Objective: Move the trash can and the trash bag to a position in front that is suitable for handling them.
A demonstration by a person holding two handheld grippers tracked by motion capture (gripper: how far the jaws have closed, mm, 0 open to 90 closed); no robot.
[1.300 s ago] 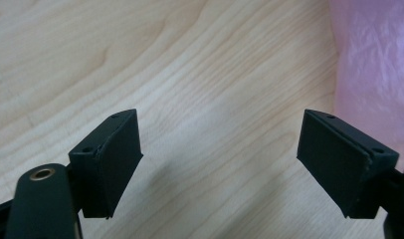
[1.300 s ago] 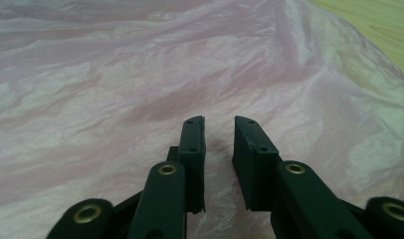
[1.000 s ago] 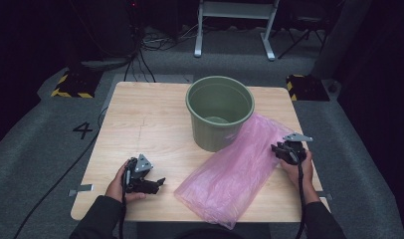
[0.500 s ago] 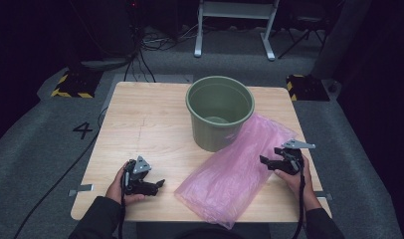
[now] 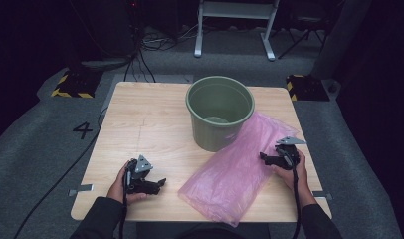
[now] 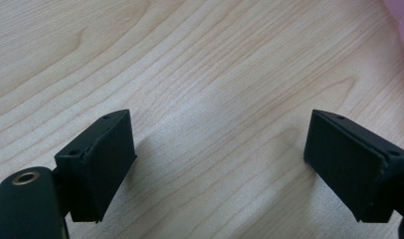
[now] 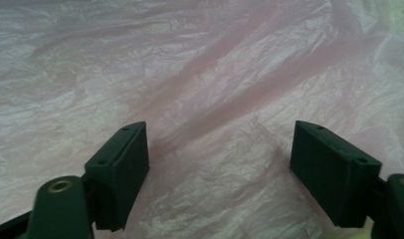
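A thin pink plastic bag [image 5: 240,172] lies flat and crumpled on the right half of the wooden table [image 5: 145,117], leaning against a green bucket [image 5: 219,110]. My right gripper [image 5: 263,158] hovers low over the bag's right edge, open, with nothing between its jaws; in the right gripper view the pink film [image 7: 205,89] spreads under the right gripper [image 7: 217,177]. Near the front left of the table, my left gripper [image 5: 160,184] rests open over bare wood [image 6: 210,74], and the left gripper [image 6: 220,174] holds nothing. A corner of the bag [image 6: 401,20] peeks in at the top right.
The bucket stands upright at the table's back centre, empty as far as I can tell. A cable [image 5: 55,179] trails off the left side over grey floor marked with a "4" [image 5: 82,130]. White stand legs [image 5: 235,30] lie beyond the table.
My right gripper has swung left and down onto the bag's right edge, its jaws now pointing left across the film. The left gripper has stayed put.
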